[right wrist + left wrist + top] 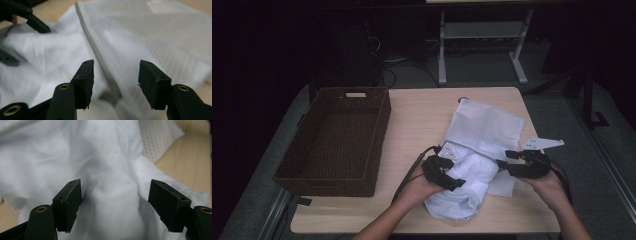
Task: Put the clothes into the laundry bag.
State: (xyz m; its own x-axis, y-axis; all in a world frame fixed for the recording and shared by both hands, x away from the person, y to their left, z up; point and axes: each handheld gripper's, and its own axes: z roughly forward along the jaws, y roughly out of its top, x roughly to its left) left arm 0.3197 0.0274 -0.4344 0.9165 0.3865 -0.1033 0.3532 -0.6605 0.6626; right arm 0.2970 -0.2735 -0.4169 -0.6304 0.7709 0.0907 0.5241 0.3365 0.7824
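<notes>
**Garment half-folded, both grippers let go**

On the counter (422, 115), right of centre, lies a white garment (484, 132), likely a shirt, with its far part flat and smooth and its near part bunched into a loose roll (459, 192) near the front edge. Left hand-held gripper (451, 176) sits on the left side of that bunch; in the left gripper view its jaws stand apart with a ridge of white cloth (112, 195) between them, pads not pressing it, so it is open. Right hand-held gripper (507, 162) is at the garment's right edge; in the right gripper view its jaws also stand apart, a folded cloth edge (100, 52) running up between them without being pinched, so open too. Neither grips anything. A thin patterned white sheet (504, 186) pokes out from under the garment near the right hand.

Brown wicker basket (334, 137) stands on the counter's left side, well apart from the garment, nothing in it as far as can be seen.

Progress, judged: roughly midway. Near part has been brought up over itself but is lumpy, not a neat fold. Left: tidy or finish the fold, then probably move the bundle into the basket, if that is where it goes; can't tell for sure.
</notes>
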